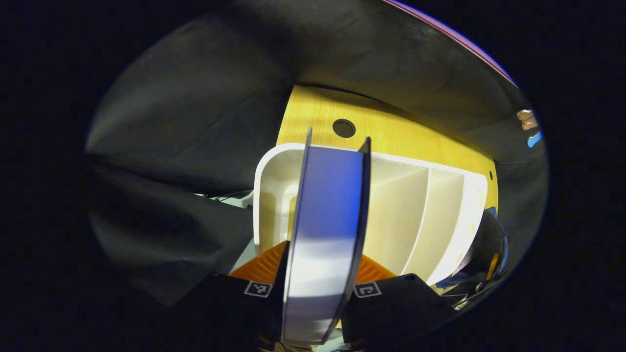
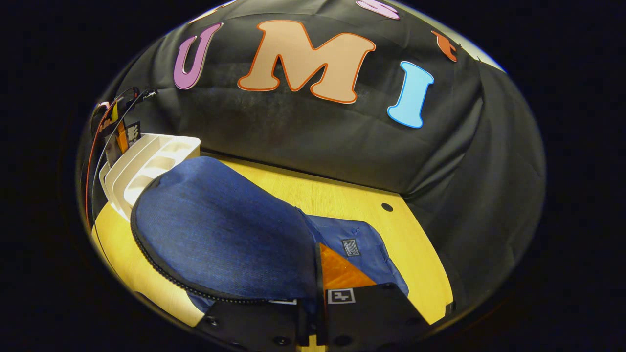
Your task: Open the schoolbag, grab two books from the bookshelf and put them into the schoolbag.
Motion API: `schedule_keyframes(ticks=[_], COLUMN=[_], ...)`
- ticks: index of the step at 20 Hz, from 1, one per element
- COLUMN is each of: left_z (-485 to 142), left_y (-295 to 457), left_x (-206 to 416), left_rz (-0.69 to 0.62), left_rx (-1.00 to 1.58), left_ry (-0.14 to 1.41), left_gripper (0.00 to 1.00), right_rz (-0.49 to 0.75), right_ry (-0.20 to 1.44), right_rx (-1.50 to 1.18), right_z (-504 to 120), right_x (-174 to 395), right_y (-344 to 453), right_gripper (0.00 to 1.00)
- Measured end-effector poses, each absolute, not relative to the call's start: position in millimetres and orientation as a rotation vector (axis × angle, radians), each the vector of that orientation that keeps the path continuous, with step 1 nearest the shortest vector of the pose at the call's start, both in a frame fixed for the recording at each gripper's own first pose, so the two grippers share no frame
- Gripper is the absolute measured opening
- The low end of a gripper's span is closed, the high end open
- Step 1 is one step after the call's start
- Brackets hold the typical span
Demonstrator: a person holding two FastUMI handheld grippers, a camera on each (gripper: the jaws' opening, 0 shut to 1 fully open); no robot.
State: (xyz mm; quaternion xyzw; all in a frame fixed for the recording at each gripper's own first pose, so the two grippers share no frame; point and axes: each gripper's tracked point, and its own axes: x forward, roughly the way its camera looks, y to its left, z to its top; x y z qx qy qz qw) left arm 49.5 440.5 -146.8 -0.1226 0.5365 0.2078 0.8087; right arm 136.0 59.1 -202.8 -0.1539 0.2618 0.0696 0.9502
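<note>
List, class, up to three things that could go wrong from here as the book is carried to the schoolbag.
1. The left gripper pinches the blue book only at its lower edge, so the book could tip or slip out.
2. The right gripper holds the schoolbag's flap by a thin edge; if that slips, the flap may drop over the opening.
3. The book is close to the white bookshelf and might knock it.

The book (image 1: 325, 215) is blue and white. The bookshelf (image 1: 415, 210) is white. The schoolbag (image 2: 220, 234) is dark blue. The table (image 2: 342, 195) is yellow wood.
</note>
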Motion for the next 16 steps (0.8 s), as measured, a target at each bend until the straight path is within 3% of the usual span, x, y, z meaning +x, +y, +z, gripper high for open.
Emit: schedule_keyframes(ticks=[6,16], left_z=[-155,-135], left_y=[447,424], left_x=[47,12], left_rz=[0.453,0.533], left_rx=[-0.135,-0.231], left_ry=[1.173,1.234], left_gripper=[0.43,0.42], right_rz=[0.142,0.159], right_ry=[0.534,0.535], right_rx=[-0.317,-0.330], right_z=[-204,-205], right_x=[136,138], right_y=[59,60], right_gripper=[0.07,0.07])
